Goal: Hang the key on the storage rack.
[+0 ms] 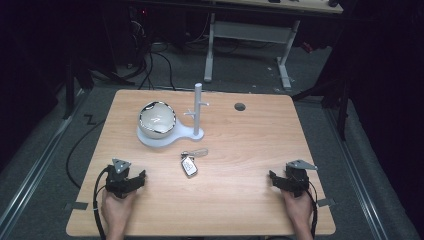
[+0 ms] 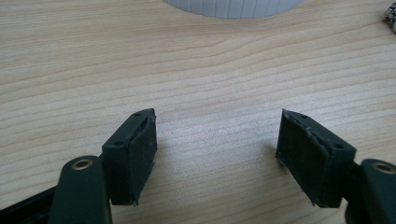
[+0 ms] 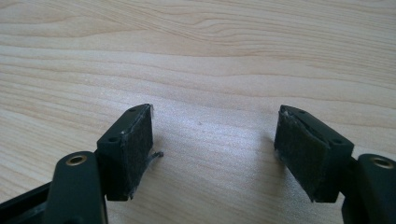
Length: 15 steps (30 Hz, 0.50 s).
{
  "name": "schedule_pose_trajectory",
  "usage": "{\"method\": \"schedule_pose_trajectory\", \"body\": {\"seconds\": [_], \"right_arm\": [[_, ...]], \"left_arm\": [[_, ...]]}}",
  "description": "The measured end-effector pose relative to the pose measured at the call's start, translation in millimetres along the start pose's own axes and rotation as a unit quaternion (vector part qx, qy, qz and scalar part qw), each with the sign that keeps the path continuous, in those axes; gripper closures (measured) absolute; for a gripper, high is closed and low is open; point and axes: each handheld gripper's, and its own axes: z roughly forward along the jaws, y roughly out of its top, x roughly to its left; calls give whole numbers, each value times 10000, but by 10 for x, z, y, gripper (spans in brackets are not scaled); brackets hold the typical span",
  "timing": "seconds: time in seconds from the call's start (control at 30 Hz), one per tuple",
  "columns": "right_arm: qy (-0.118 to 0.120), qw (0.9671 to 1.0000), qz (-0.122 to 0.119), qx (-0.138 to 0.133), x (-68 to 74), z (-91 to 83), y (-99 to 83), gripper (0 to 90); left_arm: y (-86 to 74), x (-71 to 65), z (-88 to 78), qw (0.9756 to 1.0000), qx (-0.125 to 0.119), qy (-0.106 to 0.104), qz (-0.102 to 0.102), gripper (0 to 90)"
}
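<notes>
One wooden table [image 1: 240, 195] bears one white stand [image 1: 192, 131] cradling one bowl [image 1: 157, 119]; one key fob [image 1: 188, 165] lies just before it, between my left gripper [image 1: 141, 179] and right gripper [image 1: 272, 177], both gaping over bare wood

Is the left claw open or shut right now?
Open. In the left gripper view the left claw shows bare table between its spread pads, nothing gripped.

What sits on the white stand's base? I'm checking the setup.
A shiny round bowl sits on the white stand beside its post; the base under the bowl is covered.
</notes>
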Motion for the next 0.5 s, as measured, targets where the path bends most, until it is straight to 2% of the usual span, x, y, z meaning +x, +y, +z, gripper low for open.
{"method": "schedule_pose_trajectory", "body": {"seconds": [0.5], "right_arm": [[-1, 10000, 2, 1, 1, -1, 0, 281]], "left_arm": [[2, 10, 0, 10000, -9, -18, -15, 302]]}}
